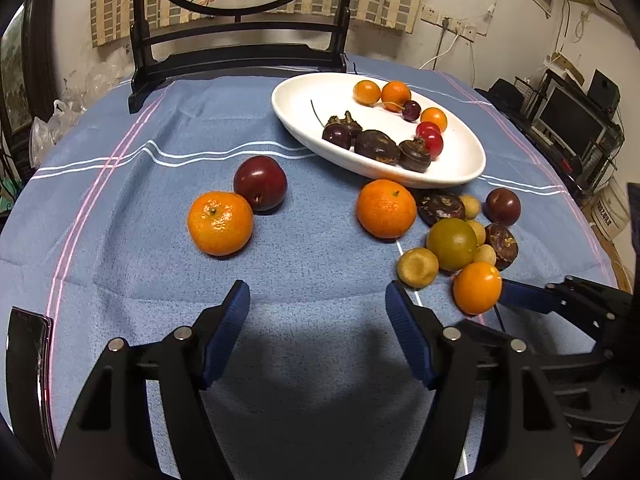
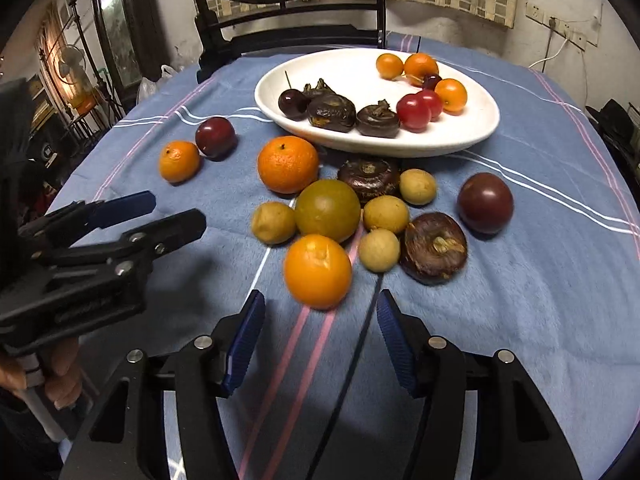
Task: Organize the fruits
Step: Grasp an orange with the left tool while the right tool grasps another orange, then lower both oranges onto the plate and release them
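A white oval plate (image 1: 304, 92) (image 2: 472, 136) at the back holds small oranges, cherries and dark water chestnuts. Loose on the blue cloth lie a mandarin (image 1: 220, 223) (image 2: 179, 161) beside a dark plum (image 1: 260, 183) (image 2: 215, 137), a second mandarin (image 1: 386, 208) (image 2: 288, 164), a green-brown fruit (image 1: 451, 244) (image 2: 327, 210), several longans, two water chestnuts, another plum (image 1: 503, 206) (image 2: 485, 202) and a small orange (image 1: 477, 288) (image 2: 318, 271). My left gripper (image 1: 318, 304) (image 2: 176, 212) is open and empty. My right gripper (image 2: 320, 312) is open just before the small orange; its blue finger (image 1: 520, 294) shows in the left view.
A dark wooden stand with a round screen (image 1: 240, 44) (image 2: 288, 36) stands at the table's back edge. A dark phone-like object (image 1: 28, 364) lies at the left table edge. Shelves with a monitor (image 1: 568, 120) stand off to the right.
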Demonstrator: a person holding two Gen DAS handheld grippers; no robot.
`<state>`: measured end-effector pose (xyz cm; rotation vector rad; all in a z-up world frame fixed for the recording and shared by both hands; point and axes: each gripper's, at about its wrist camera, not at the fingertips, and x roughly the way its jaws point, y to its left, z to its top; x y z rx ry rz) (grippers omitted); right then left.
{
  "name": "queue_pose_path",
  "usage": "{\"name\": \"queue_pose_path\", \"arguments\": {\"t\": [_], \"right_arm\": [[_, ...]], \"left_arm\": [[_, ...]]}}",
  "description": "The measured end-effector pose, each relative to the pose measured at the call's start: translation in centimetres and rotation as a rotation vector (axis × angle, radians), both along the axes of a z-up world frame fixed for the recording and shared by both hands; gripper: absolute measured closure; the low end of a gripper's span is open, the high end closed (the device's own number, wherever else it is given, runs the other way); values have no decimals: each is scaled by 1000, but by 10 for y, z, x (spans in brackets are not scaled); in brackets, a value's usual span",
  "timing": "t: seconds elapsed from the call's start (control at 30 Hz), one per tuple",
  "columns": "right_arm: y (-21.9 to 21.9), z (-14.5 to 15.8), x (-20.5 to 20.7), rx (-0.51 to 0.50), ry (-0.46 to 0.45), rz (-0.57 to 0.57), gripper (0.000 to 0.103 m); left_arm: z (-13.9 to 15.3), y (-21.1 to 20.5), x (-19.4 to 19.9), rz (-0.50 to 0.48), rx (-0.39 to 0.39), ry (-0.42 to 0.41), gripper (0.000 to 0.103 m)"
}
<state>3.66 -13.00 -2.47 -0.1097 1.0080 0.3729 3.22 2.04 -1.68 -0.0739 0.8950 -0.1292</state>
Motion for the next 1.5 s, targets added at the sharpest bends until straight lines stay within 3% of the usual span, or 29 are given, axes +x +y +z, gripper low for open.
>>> {"name": "queue_pose_path", "arguments": {"t": [0.07,0.13,0.17,0.5,0.8,0.9,1.1,1.33,1.5], "right_arm": [[2,0,4,-2,-1,-3,46],[4,0,7,3,-1,0,55],[3,-1,7,9,2,-4,68],[-35,3,-4,143,4,-57,69],[-53,7,-14,191,-7,-62,69],[-55,8,-16,196,-12,-61,68],[-52,12,-20,198,-29,-36,68],[-51,8,-20,189,-24,-35,68],[-54,11,-21,209,-51,-45,68]], "left_arm": [[-1,1,1,3,-5,6,34],[-2,2,2,1,-13,13,34],[-3,1,2,0,-13,16,34],[-8,2,8,10,-24,43,34],[13,-28,37,-34,11,54,35],[11,-43,54,-67,21,73,48],[-8,-54,75,-83,9,148,60],[-10,-55,78,-81,23,134,63],[4,-48,57,-81,39,89,64]]}}
